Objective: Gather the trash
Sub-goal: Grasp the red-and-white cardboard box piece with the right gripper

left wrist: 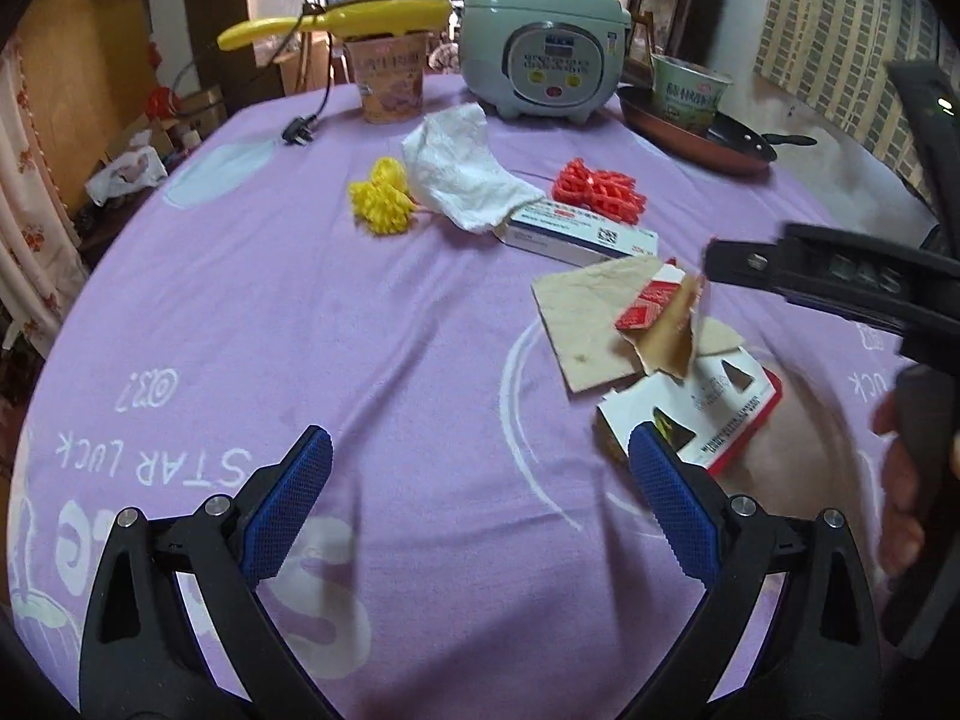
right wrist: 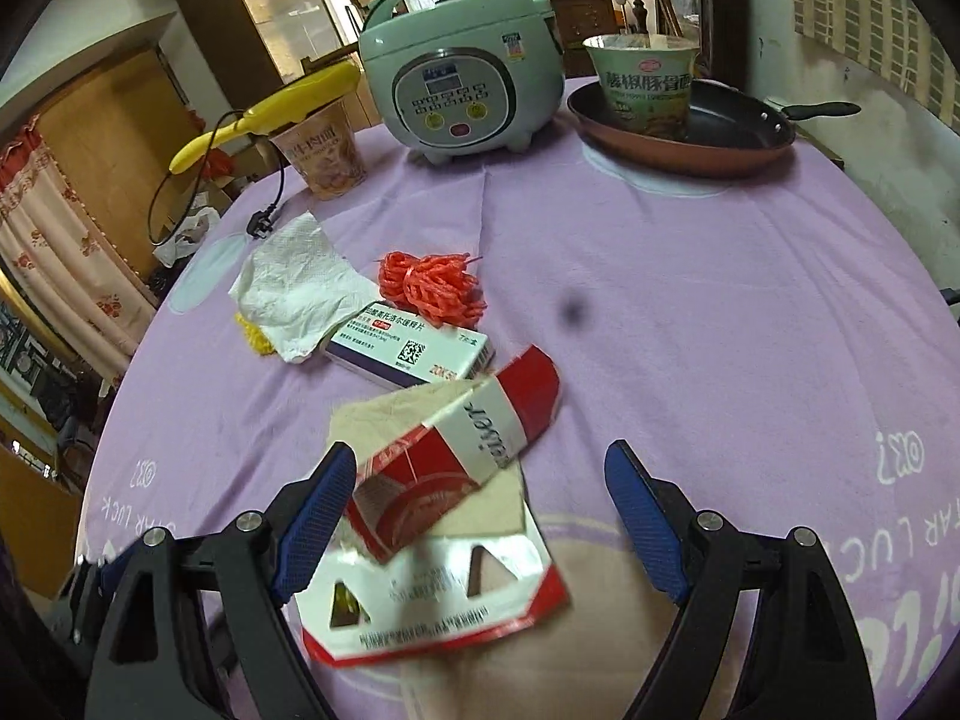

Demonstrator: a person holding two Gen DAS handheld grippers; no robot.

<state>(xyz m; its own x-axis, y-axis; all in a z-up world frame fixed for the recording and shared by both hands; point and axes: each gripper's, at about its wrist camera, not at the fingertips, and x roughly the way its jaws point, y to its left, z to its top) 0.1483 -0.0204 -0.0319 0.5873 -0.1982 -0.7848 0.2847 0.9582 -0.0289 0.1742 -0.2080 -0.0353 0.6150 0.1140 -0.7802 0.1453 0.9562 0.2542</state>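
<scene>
Trash lies on a purple tablecloth [left wrist: 300, 312]: a yellow net [left wrist: 381, 201], a crumpled tissue [left wrist: 462, 171], a red net [left wrist: 600, 189], a medicine box [left wrist: 576, 234], brown cardboard [left wrist: 591, 318] and a flattened white and red carton [left wrist: 714, 408]. My left gripper [left wrist: 480, 504] is open and empty above the cloth. My right gripper [right wrist: 480, 516] is open. A torn red and white box [right wrist: 456, 456] rests against its left finger [right wrist: 318, 510], tilted above the cardboard and the carton [right wrist: 432, 606]; in the left wrist view this box [left wrist: 660, 312] sits below the right gripper's tip.
A green rice cooker [left wrist: 543, 42] stands at the back, its plug [left wrist: 297, 132] on the cloth. A noodle cup [left wrist: 390, 78] carries a yellow tool [left wrist: 336, 21]. Another noodle cup [right wrist: 645, 87] sits in a frying pan [right wrist: 684, 132] at the back right.
</scene>
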